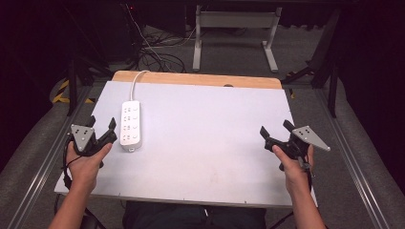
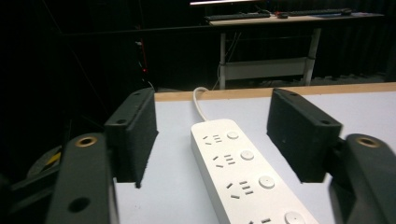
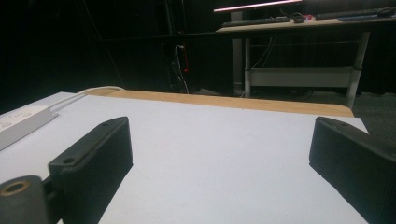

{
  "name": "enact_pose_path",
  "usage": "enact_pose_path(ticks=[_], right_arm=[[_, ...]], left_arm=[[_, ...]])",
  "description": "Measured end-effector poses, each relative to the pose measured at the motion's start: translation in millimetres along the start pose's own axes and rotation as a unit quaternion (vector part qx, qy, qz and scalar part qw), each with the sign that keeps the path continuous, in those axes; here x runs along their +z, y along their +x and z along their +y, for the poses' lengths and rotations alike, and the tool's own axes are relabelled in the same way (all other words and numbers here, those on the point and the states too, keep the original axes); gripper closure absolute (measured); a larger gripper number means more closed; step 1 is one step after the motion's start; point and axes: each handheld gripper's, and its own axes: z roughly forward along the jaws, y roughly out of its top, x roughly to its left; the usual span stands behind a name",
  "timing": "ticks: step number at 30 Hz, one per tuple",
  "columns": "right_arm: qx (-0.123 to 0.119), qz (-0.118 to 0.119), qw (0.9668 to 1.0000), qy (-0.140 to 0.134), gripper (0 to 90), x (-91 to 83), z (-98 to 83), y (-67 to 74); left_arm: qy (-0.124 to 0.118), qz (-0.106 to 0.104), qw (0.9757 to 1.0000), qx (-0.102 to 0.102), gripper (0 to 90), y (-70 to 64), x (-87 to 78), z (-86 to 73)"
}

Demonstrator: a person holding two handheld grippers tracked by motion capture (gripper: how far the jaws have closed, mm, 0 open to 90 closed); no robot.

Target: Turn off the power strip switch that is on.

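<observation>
A white power strip (image 1: 131,125) lies lengthways on the left part of the white table (image 1: 205,143), its white cable (image 1: 136,81) running off over the far edge. My left gripper (image 1: 101,126) hovers at the table's left edge, just left of the strip, open and empty. In the left gripper view the strip (image 2: 245,172) lies ahead between the wide-apart jaws, with its round buttons and sockets facing up. My right gripper (image 1: 276,128) is held near the right edge, open, with nothing between its jaws. The strip (image 3: 21,123) appears far off at the left of the right gripper view.
A wooden strip (image 1: 196,78) borders the table's far edge. Beyond it stand a white desk frame (image 1: 234,28) and tangled cables (image 1: 157,52) on the grey floor. Metal rails (image 1: 356,167) run along both sides of the table.
</observation>
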Motion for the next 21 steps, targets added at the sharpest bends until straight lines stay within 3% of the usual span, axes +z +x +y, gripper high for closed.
enact_pose_path(ticks=[2, 4, 6, 9, 10, 14, 15, 21], right_arm=[[0.000, -0.001, 1.0000, 0.000, 6.6, -0.1, -0.1, -0.1], [-0.001, -0.001, 1.0000, 0.003, 6.9, 0.2, -0.7, -0.6], [-0.001, -0.001, 1.0000, 0.003, 7.1, 0.3, -0.6, -0.5], [-0.001, -0.003, 1.0000, 0.002, 7.3, 0.5, -0.3, -0.7], [0.000, -0.003, 1.0000, 0.002, 7.3, 0.4, -0.3, -0.9], [0.001, -0.002, 1.0000, 0.000, 7.3, -0.6, -0.1, -1.4], [0.002, -0.002, 1.0000, 0.001, 7.2, -0.4, -0.1, -1.7], [0.001, 0.000, 1.0000, 0.003, 7.2, -0.4, -0.7, -0.5]], left_arm=[[0.004, -0.004, 0.9999, -0.008, 38.2, 1.5, -0.3, 0.8], [0.011, -0.007, 0.9997, -0.019, 47.3, 2.9, -0.4, 1.6], [0.014, -0.008, 0.9997, -0.018, 49.9, 4.4, -1.1, 2.8], [0.012, -0.010, 0.9997, -0.020, 63.1, 5.3, -1.9, 4.3], [0.014, -0.008, 0.9997, -0.019, 63.1, 6.0, -2.4, 4.9], [0.018, -0.020, 0.9992, -0.030, 79.7, 7.7, -3.9, 8.4], [0.020, -0.023, 0.9991, -0.030, 90.0, 8.4, -4.4, 9.3], [0.059, -0.046, 0.9966, -0.035, 90.0, 11.9, -3.6, 17.1]])
